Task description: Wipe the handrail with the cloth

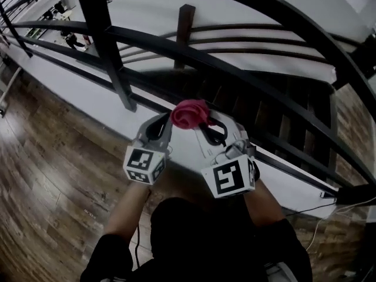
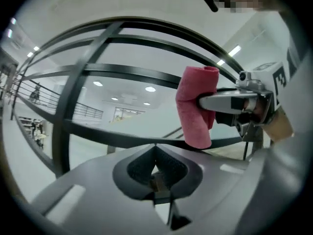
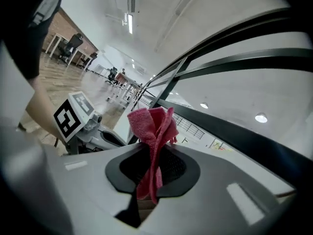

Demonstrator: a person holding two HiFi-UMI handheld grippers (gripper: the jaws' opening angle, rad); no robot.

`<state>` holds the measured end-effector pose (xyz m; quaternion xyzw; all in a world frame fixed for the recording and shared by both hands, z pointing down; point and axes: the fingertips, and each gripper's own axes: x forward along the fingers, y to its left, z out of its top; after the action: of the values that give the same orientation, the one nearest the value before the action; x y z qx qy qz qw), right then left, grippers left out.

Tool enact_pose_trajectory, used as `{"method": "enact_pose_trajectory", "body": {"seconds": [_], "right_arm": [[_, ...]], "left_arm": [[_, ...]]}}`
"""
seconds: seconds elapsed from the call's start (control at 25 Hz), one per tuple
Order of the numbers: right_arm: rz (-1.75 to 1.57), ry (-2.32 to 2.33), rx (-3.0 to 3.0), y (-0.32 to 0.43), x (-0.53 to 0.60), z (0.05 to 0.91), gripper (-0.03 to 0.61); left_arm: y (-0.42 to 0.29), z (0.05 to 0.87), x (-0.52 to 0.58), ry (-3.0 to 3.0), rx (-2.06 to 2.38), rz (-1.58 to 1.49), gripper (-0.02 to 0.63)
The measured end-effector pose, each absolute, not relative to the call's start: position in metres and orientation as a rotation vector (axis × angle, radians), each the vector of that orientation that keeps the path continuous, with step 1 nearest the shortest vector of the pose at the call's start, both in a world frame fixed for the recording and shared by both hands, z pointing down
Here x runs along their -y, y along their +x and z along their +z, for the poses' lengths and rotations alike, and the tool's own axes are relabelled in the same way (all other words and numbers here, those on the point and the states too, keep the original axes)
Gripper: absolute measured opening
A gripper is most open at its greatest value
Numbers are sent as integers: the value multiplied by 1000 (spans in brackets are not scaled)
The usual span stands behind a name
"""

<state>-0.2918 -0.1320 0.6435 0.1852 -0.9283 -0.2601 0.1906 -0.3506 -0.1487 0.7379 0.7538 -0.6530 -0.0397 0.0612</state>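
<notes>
The right gripper (image 3: pixel 147 177) is clamped on the pink cloth (image 3: pixel 154 129). The cloth's long axis runs out along the jaws, and its bunched end points up-frame at centre, near the black handrail (image 1: pixel 176 49). The left gripper (image 2: pixel 155 168) is closed on nothing, just left of the cloth.

Dim, greyish head view; both fisheye gripper views brighter — ceiling lights glow, edges warp and darken.
</notes>
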Motion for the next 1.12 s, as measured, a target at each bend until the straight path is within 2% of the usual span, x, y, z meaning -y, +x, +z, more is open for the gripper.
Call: {"method": "enact_pose_trajectory", "body": {"seconds": [0.24, 0.64, 1.12], "right_arm": [[-767, 678, 2502, -184, 148, 631, 40], [-736, 954, 2385, 41, 158, 601, 40], [-395, 1191, 2517, 263, 156, 606, 40]], "left_arm": [[-212, 710, 177, 2674, 1619, 16, 0], [-8, 672, 190, 3045, 1106, 56, 0], [218, 676, 182, 3105, 703, 91, 0]]}}
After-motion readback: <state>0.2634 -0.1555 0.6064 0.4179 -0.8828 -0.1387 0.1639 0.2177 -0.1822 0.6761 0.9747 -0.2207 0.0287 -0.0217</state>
